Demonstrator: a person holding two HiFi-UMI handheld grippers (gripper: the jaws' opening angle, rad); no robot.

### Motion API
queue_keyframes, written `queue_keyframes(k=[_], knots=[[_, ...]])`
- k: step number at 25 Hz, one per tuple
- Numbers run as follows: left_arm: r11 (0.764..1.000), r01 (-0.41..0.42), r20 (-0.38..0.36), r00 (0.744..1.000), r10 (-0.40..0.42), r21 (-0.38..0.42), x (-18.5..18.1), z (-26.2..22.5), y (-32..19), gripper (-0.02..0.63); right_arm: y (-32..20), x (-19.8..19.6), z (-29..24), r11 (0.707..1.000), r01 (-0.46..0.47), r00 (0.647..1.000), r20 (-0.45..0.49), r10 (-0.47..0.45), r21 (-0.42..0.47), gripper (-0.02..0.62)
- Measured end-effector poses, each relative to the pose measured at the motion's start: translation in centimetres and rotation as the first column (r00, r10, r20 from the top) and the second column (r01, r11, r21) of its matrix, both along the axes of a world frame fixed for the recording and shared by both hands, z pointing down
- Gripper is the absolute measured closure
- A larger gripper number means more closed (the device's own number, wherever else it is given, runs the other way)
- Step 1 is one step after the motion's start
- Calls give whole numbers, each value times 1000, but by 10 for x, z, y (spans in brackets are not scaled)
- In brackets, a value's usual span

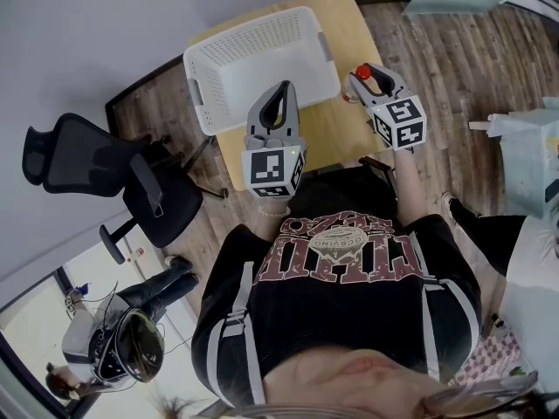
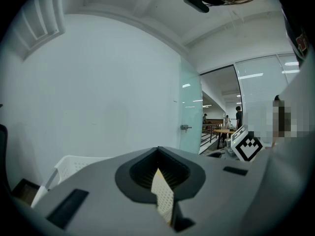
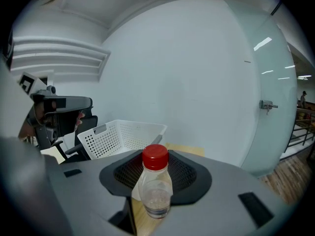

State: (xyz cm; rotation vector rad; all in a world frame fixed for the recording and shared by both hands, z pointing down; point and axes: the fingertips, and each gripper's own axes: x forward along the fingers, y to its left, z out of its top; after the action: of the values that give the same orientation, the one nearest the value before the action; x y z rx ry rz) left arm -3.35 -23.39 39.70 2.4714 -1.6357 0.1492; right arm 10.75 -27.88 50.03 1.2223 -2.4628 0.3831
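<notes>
Honestly, right gripper pinches the red-capped bottle: squeeze gently, hold it upright; left gripper sits pressed together by the basket.

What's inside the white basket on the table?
The white basket shows only its own perforated floor and walls in the head view. The left gripper hangs over its near edge and covers part of the floor there, so what lies under it cannot be seen.
</notes>
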Motion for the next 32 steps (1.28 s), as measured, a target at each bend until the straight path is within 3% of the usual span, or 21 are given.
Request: queue_keyframes(k=[7, 32], knots=[[1000, 8, 3, 1000, -8, -4, -2, 2, -1, 558, -1, 1, 22, 999, -3, 1000, -9, 3, -37, 433], [1000, 11, -4, 1000, -11, -10, -7, 5, 1, 559, 5, -1, 46, 999, -26, 999, -26, 25, -20, 431]])
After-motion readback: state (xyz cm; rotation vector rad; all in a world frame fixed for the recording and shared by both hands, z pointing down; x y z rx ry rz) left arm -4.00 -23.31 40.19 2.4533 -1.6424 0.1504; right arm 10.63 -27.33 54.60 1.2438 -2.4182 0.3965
